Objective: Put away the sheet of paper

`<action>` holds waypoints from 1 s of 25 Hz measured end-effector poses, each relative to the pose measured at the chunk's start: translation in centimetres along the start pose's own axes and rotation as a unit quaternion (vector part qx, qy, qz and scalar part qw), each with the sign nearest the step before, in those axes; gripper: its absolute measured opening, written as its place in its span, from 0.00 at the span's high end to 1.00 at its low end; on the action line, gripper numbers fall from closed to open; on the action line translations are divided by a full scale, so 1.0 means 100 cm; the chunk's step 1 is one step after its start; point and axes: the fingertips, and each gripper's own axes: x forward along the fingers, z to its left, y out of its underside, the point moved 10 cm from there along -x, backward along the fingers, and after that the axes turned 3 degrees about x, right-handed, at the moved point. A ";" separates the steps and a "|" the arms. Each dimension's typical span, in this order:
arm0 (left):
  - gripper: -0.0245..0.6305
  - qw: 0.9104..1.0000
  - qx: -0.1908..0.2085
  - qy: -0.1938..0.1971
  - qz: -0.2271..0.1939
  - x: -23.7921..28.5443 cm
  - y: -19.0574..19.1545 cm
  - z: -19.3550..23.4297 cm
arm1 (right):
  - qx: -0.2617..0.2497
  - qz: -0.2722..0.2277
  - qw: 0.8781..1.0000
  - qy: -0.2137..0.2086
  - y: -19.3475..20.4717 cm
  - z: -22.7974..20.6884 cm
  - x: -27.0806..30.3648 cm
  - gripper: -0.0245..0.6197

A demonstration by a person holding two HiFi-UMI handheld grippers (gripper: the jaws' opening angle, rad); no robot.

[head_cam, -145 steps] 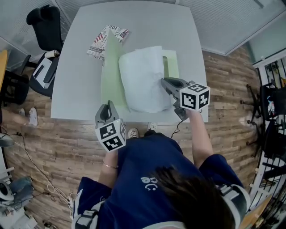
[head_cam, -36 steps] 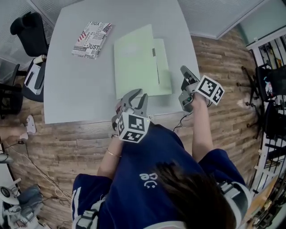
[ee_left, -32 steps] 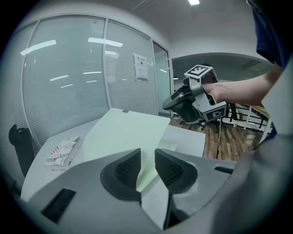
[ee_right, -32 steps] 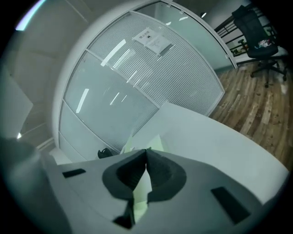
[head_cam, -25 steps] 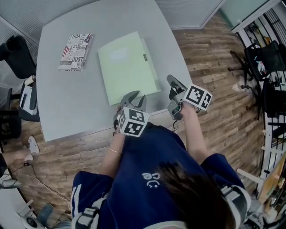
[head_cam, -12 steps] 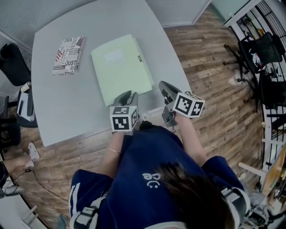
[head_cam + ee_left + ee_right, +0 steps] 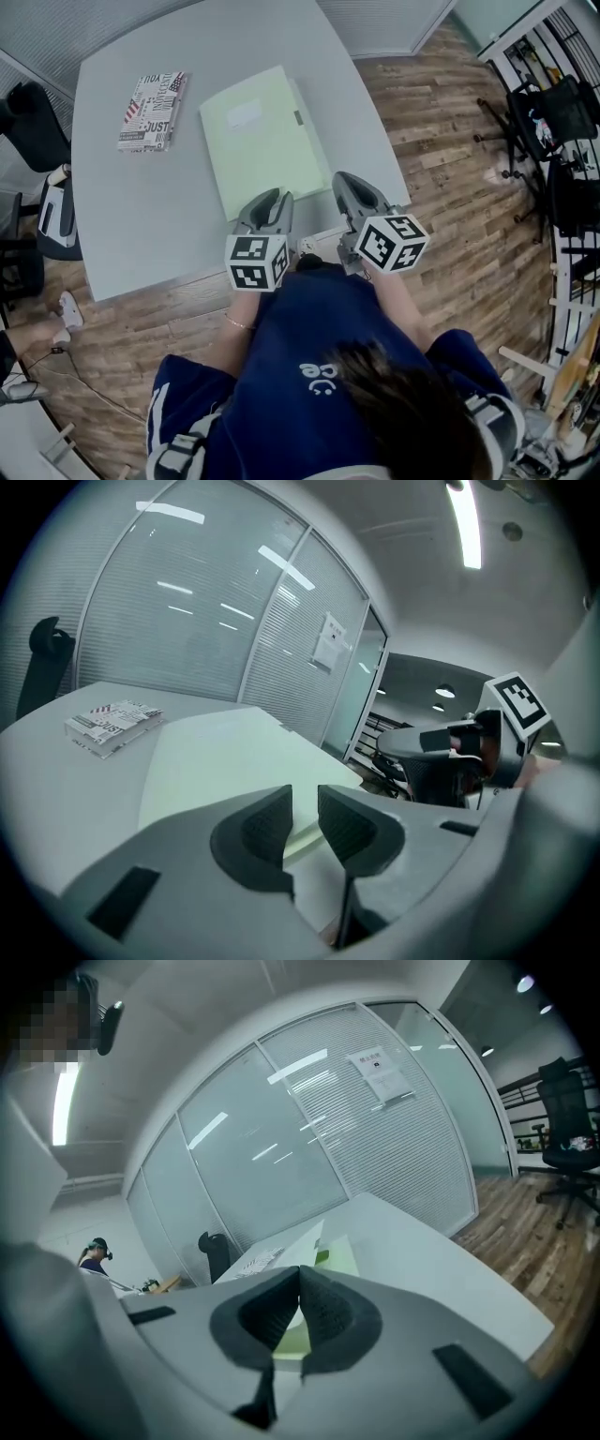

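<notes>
From the head view, a shut pale green folder (image 7: 264, 136) lies on the grey table (image 7: 141, 225), with a printed booklet (image 7: 150, 97) well apart on its far side. The left gripper (image 7: 272, 199) and right gripper (image 7: 349, 183) hang just short of the folder's near edge, and the sheet of paper itself cannot be seen. The left gripper view shows its jaws a narrow gap apart with nothing between them, the folder's near corner just beyond. The right gripper view shows its jaws pressed together and empty, the folder lying past their tips.

Book (image 7: 150, 98) on table (image 7: 141, 225): cover word "JUST" legible; other cover print and wall notice (image 7: 380, 1072) too small to read.
</notes>
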 end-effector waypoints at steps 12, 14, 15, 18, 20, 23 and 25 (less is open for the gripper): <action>0.96 0.999 0.006 -0.027 -0.042 -0.023 -0.005 0.010 | -0.045 0.032 0.998 0.006 0.017 0.013 0.012 0.95; 0.96 0.999 0.009 -0.030 -0.043 -0.026 -0.005 0.009 | -0.050 0.034 0.998 0.003 0.018 0.014 0.012 0.95; 0.96 0.998 0.011 -0.032 -0.043 -0.027 -0.004 0.009 | -0.052 0.035 0.998 0.002 0.019 0.016 0.012 0.95; 0.96 0.998 0.017 -0.036 -0.043 -0.028 -0.003 0.009 | -0.056 0.040 0.998 0.000 0.022 0.017 0.014 0.95; 0.96 0.998 0.019 -0.038 -0.044 -0.029 -0.002 0.008 | -0.060 0.042 0.997 0.000 0.024 0.018 0.014 0.95; 0.96 0.998 0.024 -0.041 -0.045 -0.031 -0.001 0.008 | -0.071 0.045 0.996 0.003 0.026 0.019 0.013 0.95; 0.96 0.998 0.024 -0.042 -0.046 -0.032 -0.002 0.009 | -0.076 0.047 0.996 0.004 0.026 0.019 0.013 0.95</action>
